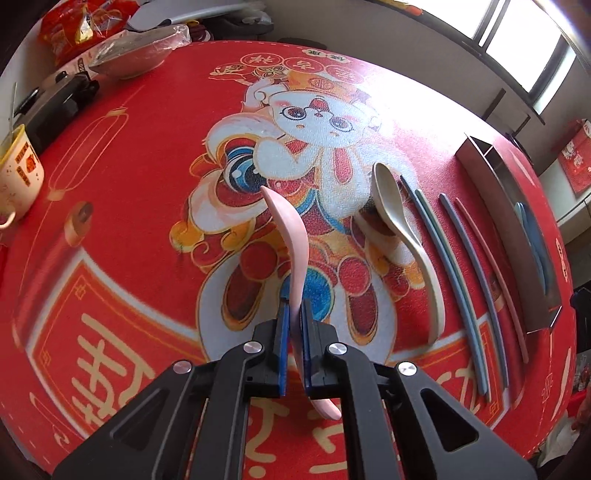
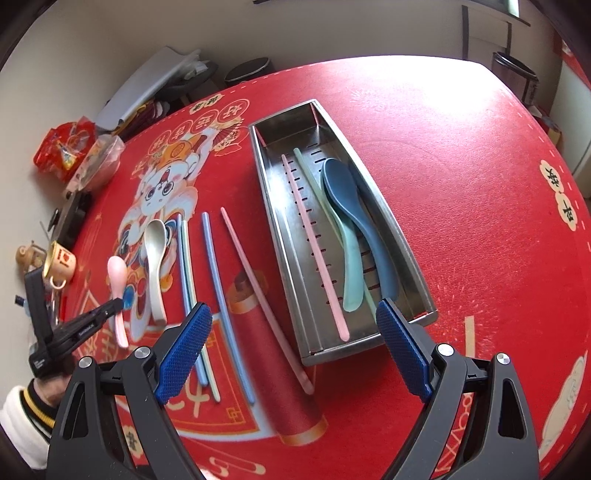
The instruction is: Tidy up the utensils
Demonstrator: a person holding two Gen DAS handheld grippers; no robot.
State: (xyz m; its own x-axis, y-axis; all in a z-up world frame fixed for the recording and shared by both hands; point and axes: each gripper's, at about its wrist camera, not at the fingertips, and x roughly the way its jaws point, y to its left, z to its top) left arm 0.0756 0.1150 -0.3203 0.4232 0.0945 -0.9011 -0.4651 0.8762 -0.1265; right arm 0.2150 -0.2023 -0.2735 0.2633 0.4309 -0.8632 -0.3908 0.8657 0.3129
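Your left claw (image 1: pixel 293 325): clamped on pink spoon (image 1: pixel 291 254), lifted over the table (image 1: pixel 147 221) | your right claw (image 2: pixel 293 347): jaws spread, holding nothing, above steel tray (image 2: pixel 399 229) | cream spoon (image 2: pixel 155 258), loose chopsticks (image 2: pixel 218 288): on table beside tray.

left gripper (image 1: pixel 293 332): jaws closed, gripping | right gripper (image 2: pixel 295 347): jaws spread wide

bg: off-white walls (image 2: pixel 351 33) | bright window (image 1: pixel 517 40) top-right | red printed tablecloth (image 2: pixel 461 184), sun glare
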